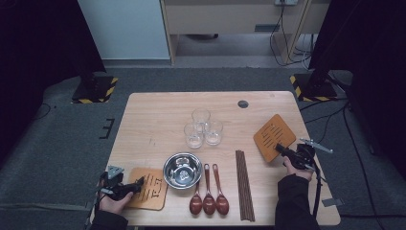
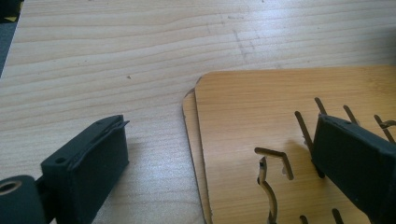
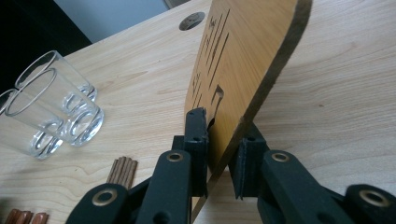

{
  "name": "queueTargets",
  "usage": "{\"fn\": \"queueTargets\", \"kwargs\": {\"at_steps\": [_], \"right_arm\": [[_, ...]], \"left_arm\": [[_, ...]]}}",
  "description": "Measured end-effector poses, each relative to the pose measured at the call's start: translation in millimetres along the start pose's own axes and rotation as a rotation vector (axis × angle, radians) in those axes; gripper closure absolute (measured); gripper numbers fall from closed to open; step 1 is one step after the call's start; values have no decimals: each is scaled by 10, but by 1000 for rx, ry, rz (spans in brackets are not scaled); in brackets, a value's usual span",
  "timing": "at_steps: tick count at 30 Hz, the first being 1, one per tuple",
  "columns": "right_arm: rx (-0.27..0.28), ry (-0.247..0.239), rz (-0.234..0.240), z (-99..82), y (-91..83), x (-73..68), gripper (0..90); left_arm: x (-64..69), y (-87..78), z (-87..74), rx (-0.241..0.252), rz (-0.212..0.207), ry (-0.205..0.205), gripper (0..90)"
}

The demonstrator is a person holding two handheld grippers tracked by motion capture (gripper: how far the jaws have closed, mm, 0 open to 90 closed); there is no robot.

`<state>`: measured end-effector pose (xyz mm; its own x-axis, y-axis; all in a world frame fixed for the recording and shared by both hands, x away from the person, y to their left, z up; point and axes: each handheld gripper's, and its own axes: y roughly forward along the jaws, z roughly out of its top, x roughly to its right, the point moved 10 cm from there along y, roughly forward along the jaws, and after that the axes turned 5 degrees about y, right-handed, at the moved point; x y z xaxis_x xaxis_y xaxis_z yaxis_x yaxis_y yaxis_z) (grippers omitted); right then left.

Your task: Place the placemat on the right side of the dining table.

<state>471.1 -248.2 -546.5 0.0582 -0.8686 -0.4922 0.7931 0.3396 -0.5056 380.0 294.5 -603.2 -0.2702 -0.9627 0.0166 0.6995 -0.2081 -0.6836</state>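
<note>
Right gripper view puts me looking along two black jaws that stand on either side of a thin wooden trivet (image 3: 243, 51), a flat bamboo-coloured board cut with narrow slots; the jaws sit close against its near corner, with a slim gap visible on one side, so I judge the hold loose rather than firmly clamped. In the high view, my right gripper (image 1: 282, 152) meets that trivet at the right edge of the wooden table (image 1: 158, 115), the board's near corner in its jaws. My left gripper (image 1: 136, 186) rests over a stack of similar trivets (image 1: 152, 189) at the near left, its jaws wide apart, pressing on nothing. I judge the board light, stiff and smooth-faced, likely to pivot or slide if pinched only at a corner. A grip farther in along the edge, with the pads flat on both faces, looks safer. Three clear glasses (image 1: 203, 128) stand well apart, towards the table's middle.
</note>
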Motion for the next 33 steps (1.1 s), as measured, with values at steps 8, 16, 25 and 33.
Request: {"fn": "queueTargets", "kwargs": {"at_steps": [8,16,25,33], "right_arm": [[-4,-1,-15,-22,4,32,764],[-4,10,-22,-31,4,59,727],[-5,18,-24,-30,-1,75,685],[-3,47,-22,-36,-8,103,647]], "left_arm": [[0,0,0,0,0,0,29],[0,0,0,0,0,0,28],[0,0,0,0,1,-1,28],[0,0,0,0,1,-1,28]]}}
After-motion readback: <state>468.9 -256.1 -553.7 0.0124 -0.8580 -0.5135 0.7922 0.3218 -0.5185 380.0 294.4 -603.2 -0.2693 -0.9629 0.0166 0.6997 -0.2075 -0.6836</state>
